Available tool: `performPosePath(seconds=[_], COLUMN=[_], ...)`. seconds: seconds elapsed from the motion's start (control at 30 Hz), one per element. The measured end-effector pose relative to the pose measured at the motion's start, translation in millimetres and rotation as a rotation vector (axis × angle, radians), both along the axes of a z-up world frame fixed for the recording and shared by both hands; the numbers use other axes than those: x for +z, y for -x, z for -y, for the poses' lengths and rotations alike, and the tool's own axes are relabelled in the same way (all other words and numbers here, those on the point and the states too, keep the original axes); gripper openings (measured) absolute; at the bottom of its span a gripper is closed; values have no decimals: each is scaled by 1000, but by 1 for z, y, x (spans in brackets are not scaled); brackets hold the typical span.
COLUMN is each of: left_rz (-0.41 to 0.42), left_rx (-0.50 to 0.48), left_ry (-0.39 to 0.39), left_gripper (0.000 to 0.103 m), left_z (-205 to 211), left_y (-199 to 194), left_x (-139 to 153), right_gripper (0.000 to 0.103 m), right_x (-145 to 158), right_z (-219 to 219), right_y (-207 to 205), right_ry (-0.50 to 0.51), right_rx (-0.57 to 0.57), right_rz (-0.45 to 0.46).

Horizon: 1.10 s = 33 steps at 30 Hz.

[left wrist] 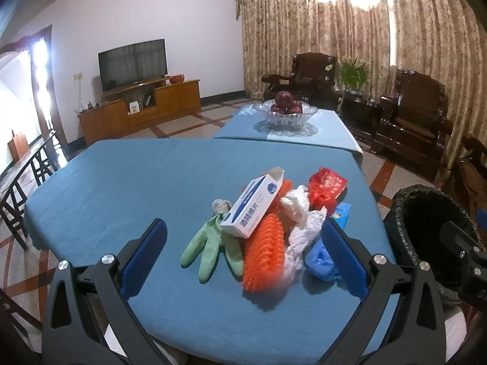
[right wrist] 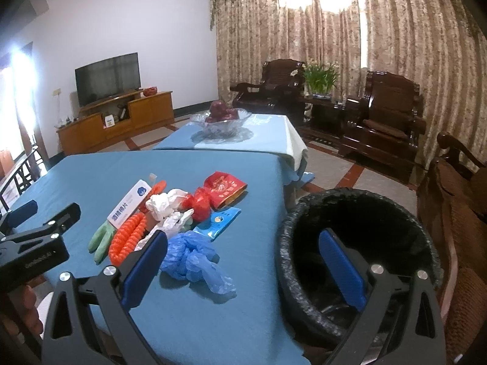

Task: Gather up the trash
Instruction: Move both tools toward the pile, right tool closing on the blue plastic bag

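Note:
A pile of trash lies on the blue table (left wrist: 121, 182): a white and blue box (left wrist: 252, 203), a green glove (left wrist: 210, 243), an orange foam net (left wrist: 264, 255), crumpled white plastic (left wrist: 301, 213), a red packet (left wrist: 327, 187), a blue plastic bag (right wrist: 191, 255) and a blue sachet (right wrist: 219, 220). My left gripper (left wrist: 243, 231) is open and empty, above the near side of the pile. My right gripper (right wrist: 243, 243) is open and empty, between the table edge and the black-lined trash bin (right wrist: 359, 213).
A second blue table holds a glass fruit bowl (left wrist: 286, 115). Dark wooden armchairs (left wrist: 414, 115) stand at the curtain. Black chairs (left wrist: 18, 188) stand to the left of the table. A TV cabinet (left wrist: 140, 109) is at the far wall.

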<state>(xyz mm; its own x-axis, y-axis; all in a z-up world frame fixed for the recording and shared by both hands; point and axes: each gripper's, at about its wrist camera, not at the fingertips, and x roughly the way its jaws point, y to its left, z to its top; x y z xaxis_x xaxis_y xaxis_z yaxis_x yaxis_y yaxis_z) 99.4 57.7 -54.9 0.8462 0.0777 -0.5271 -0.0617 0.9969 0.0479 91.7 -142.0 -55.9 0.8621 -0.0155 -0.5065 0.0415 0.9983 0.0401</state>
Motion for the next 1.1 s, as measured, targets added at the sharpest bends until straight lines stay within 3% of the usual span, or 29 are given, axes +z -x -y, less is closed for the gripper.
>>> performPosePath(seconds=[0.3,0.57,0.73,1.1], left_rz=[-57,-94,-143,-189], left_rx=[22,35,33,52], left_ry=[-10,-33,-21,-46], left_gripper=[98,98,84,83], left_z=[-19,-32,-38,-48], left_y=[-25,-39,-48,-53], left_x=[-25,-45,-59,-79], right_gripper=[96,86,82,70], right_x=[-18,-40,-51,-85], right_z=[-15,-30,-36,-60], right_y=[-25,-42,-50,-74], right_ry=[7,11,10,7], right_rx=[50,90,111,196], right_rz=[-47,-98,-115,-187])
